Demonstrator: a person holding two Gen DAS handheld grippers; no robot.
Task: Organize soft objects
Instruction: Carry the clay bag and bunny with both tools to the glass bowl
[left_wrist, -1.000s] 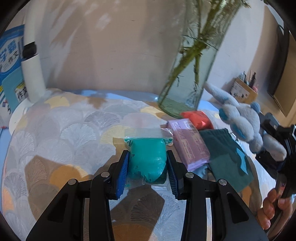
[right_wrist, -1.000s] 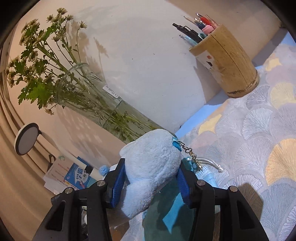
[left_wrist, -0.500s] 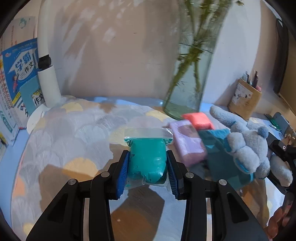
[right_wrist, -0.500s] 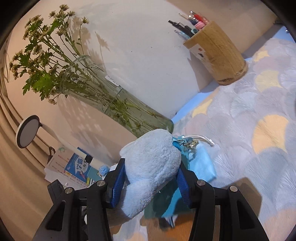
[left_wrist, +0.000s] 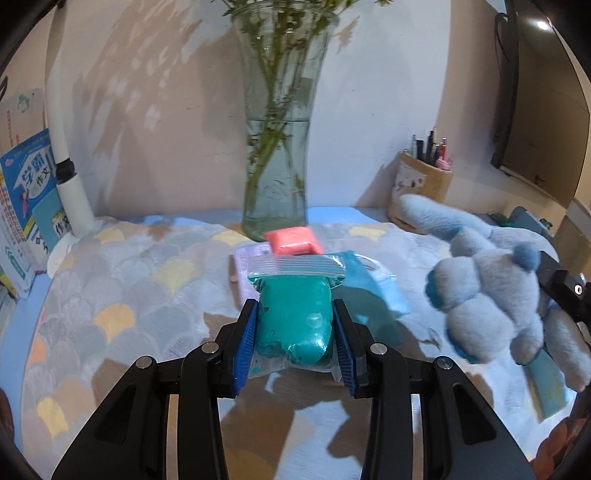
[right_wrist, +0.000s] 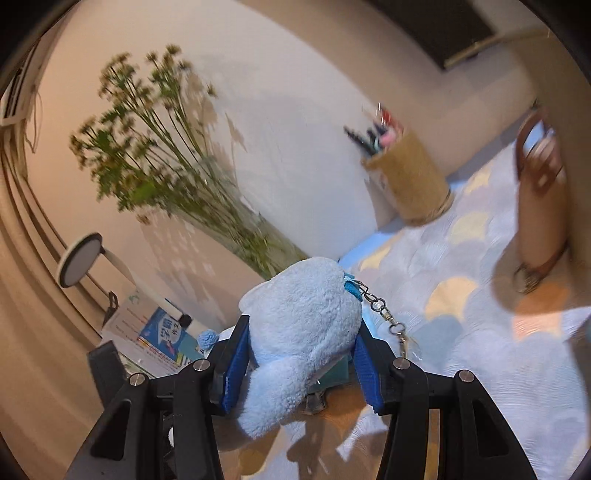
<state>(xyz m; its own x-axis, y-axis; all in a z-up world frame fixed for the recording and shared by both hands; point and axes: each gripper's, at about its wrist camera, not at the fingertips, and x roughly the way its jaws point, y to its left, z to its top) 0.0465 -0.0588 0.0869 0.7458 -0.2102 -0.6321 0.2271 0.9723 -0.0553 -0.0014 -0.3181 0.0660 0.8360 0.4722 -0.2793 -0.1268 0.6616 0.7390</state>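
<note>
At the far left of the left wrist view some books (left_wrist: 27, 206) stand up, and a white lamp stand (left_wrist: 72, 192) rises just beside them. The bench (left_wrist: 122, 280) wears a cloth with fan shapes in grey, yellow and orange. In the lower middle of the frame the left gripper (left_wrist: 293, 341) has its blue fingers (left_wrist: 245, 341) pinching a clear zip bag of green dough (left_wrist: 295, 317) from both sides. Behind the bag lie a pale purple pack (left_wrist: 243, 262) and a red pack (left_wrist: 293, 240), and behind them stands a tall glass vase (left_wrist: 279, 147) with green stems. A blue cloth (left_wrist: 373, 291) lies to the right of the bag. Further right a pen cup (left_wrist: 421, 184) sits near the wall. At the right edge a fluffy blue plush toy (left_wrist: 491, 295) hangs above the bench.

In the right wrist view the flowers are at the upper left. In the lower middle the right gripper (right_wrist: 299, 363) has its blue fingers (right_wrist: 234, 369) squeezing the plush toy (right_wrist: 303, 332), and a small metal chain (right_wrist: 388, 317) dangles from it. A brown bag (right_wrist: 541, 206) stands at the right
</note>
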